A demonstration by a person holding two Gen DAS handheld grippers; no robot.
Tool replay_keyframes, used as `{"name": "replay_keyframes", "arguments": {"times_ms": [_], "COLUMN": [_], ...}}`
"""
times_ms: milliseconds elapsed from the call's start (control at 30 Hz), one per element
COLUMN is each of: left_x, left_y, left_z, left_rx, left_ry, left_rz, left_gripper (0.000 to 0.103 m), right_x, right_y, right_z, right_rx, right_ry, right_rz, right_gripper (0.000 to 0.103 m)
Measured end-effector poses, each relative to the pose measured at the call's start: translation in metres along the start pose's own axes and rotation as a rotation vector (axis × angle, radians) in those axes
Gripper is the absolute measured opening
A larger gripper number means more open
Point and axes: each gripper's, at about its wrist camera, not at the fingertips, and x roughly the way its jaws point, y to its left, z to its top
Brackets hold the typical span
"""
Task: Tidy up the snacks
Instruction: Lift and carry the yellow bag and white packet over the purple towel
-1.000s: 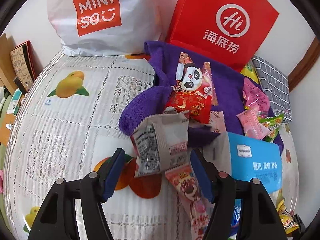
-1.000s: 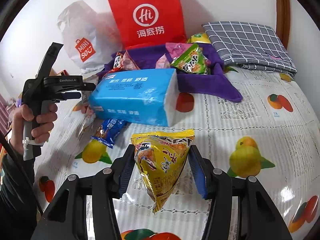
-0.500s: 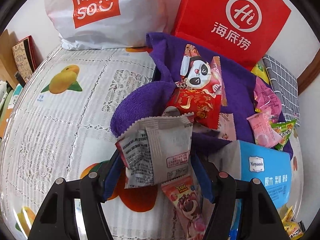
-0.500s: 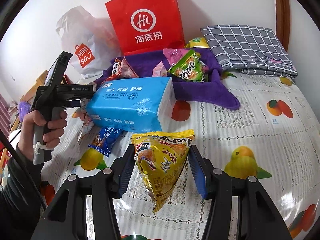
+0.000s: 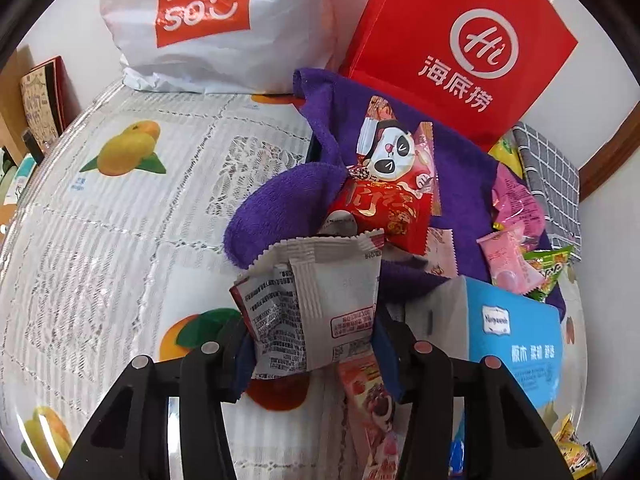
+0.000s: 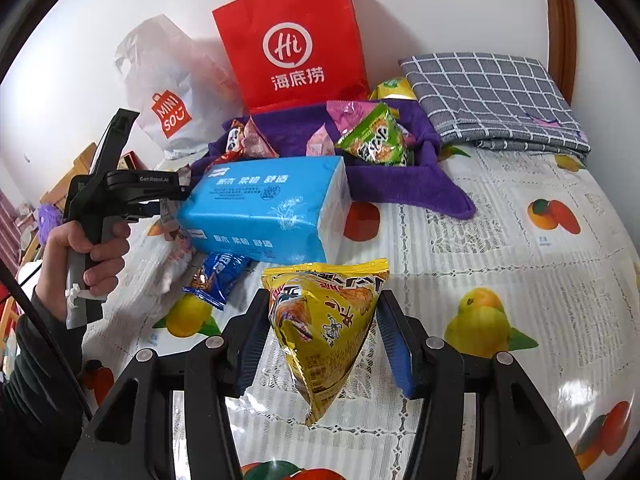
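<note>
A grey-white snack packet (image 5: pixel 328 292) stands between the fingers of my left gripper (image 5: pixel 310 324). The jaws are closing and both blue pads touch its sides. It sits at the near edge of a purple towel (image 5: pixel 280 204) that carries a panda snack (image 5: pixel 392 152), a red packet and pink sweets. My right gripper (image 6: pixel 324 300) is shut on a yellow snack bag (image 6: pixel 324 332), which hangs point-down above the fruit-print tablecloth (image 6: pixel 500 248). The right wrist view also shows the left gripper (image 6: pixel 168 200) in a person's hand (image 6: pixel 92 248), beside a blue tissue pack (image 6: pixel 264 208).
A red paper bag (image 6: pixel 296 40) and a white MINISO bag (image 5: pixel 208 24) stand against the back wall. A grey checked cloth (image 6: pixel 492 100) lies folded at the back right. A blue snack packet (image 6: pixel 220 276) and a strawberry-bear packet (image 5: pixel 368 400) lie by the tissue pack.
My left gripper came forward around the grey-white packet and its jaws narrowed onto it. The right gripper kept still with the yellow bag.
</note>
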Motion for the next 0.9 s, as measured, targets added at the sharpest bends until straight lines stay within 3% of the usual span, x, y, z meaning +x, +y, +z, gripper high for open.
{"name": "replay_keyframes", "arguments": {"times_ms": [467, 900], "left_x": [-0.061, -0.104], "left_y": [0.005, -0.028], "left_z": [-0.032, -0.073], "left_rx": [0.057, 0.154], "left_ry": [-0.043, -0.052], "left_rz": [-0.033, -0.106], "left_gripper": [0.048, 0.048], "right_x": [-0.029, -0.055], "right_y": [0.009, 0.024], "right_z": [0.003, 0.016], "right_rx": [0.028, 0.012], "right_ry": [-0.041, -0.088], "right_rz": [-0.03, -0.033], "right_gripper": [0.053, 0.051]}}
